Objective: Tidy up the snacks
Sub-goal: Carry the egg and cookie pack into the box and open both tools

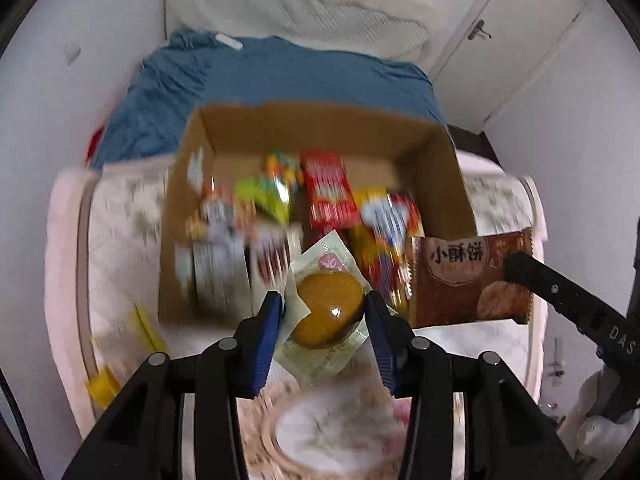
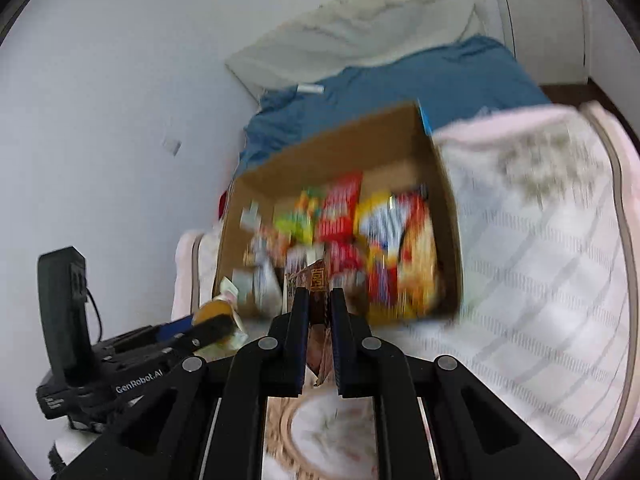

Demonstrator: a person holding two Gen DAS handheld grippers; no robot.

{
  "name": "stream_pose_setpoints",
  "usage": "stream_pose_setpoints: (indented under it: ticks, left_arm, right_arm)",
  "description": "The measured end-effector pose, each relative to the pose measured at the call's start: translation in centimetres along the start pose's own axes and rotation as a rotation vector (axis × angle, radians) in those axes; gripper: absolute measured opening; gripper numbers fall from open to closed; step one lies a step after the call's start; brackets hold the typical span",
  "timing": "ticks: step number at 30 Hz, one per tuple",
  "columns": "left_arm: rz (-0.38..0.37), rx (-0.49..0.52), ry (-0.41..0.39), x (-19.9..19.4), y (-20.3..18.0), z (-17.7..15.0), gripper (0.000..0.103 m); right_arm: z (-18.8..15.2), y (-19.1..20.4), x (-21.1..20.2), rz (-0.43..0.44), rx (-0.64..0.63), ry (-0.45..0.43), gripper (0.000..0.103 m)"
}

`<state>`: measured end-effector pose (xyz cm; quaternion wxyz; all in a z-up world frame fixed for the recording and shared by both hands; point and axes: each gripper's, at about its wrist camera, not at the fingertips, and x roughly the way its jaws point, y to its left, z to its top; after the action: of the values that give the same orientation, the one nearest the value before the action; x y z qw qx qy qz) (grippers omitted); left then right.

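"小酥饼" on brown packet [image 1: 472, 276]; "GenRobot.AI" on left tongs [image 2: 208, 330] body

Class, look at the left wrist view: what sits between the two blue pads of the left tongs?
A round golden pastry in a clear wrapper sits there, gripped by the left tongs, in front of the cardboard box. The left wrist view shows it.

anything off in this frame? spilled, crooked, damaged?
Nothing spilled or damaged that I can see. The snacks in the cardboard box lie jumbled, though blur hides detail. The left gripper is shut on a wrapped round cake, and the right gripper on a brown biscuit packet, pinched at one edge.
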<state>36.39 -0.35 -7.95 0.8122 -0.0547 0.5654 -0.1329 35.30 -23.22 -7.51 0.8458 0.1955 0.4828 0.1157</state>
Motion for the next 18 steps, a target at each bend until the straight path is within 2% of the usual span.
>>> stream_pose_setpoints:
  ticks: [3, 7, 12, 15, 18]
  left_arm:
    - [0.026, -0.001, 0.001, 1.7, 0.8, 4.6, 0.04]
    - [0.061, -0.006, 0.019, 4.8, 2.0, 8.8, 0.04]
    - [0.088, -0.011, 0.048, 7.9, 3.3, 11.4, 0.041]
    - [0.113, -0.027, 0.106, 10.4, 4.4, 12.7, 0.043]
    - [0.127, -0.033, 0.13, 12.0, 5.0, 13.1, 0.043]
  right_arm:
    - [4.2, 0.4, 2.3, -0.037, -0.018, -0.012, 0.012]
    - [7.8, 0.6, 5.7, -0.074, -0.03, 0.006, 0.012]
    - [11.1, 0.0, 10.3, -0.124, -0.027, 0.041, 0.012]
    - [12.6, -1.2, 13.3, -0.15, -0.007, 0.066, 0.012]
    - [13.1, -2.8, 15.9, -0.173, 0.033, 0.136, 0.019]
